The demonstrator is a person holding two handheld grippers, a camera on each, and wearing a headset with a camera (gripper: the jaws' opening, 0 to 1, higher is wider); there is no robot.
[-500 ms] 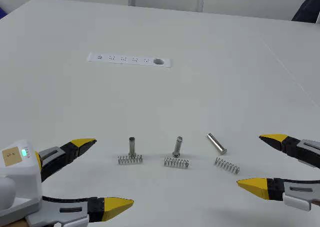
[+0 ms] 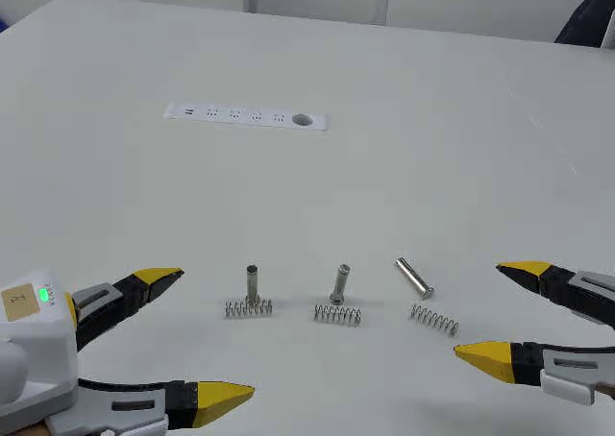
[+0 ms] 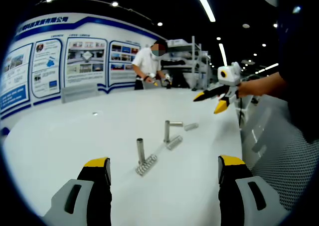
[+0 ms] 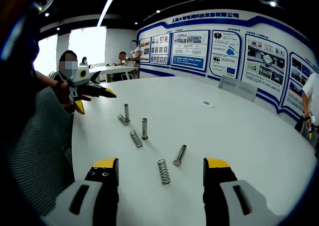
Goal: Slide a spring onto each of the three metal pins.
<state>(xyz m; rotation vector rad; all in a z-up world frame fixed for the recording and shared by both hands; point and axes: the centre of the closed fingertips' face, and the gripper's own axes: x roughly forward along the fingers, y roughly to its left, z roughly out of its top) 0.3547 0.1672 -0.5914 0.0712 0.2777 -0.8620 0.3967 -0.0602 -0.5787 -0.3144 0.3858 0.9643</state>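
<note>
On the white table, two metal pins point(image 2: 253, 284) point(image 2: 340, 284) stand upright and a third pin point(image 2: 414, 277) lies on its side to their right. In front of each lies a loose spring: point(image 2: 249, 308), point(image 2: 337, 314), point(image 2: 434, 319). My left gripper point(image 2: 204, 335) is open at the lower left, short of the left pin point(image 3: 141, 151) and its spring point(image 3: 146, 165). My right gripper point(image 2: 490, 311) is open at the lower right, near the lying pin point(image 4: 180, 155) and the right spring point(image 4: 163, 171). Neither holds anything.
A white power strip point(image 2: 248, 117) is set into the table beyond the pins. People stand or sit at other tables in the background of both gripper views. The person's dark sleeve shows at the edge of each gripper view.
</note>
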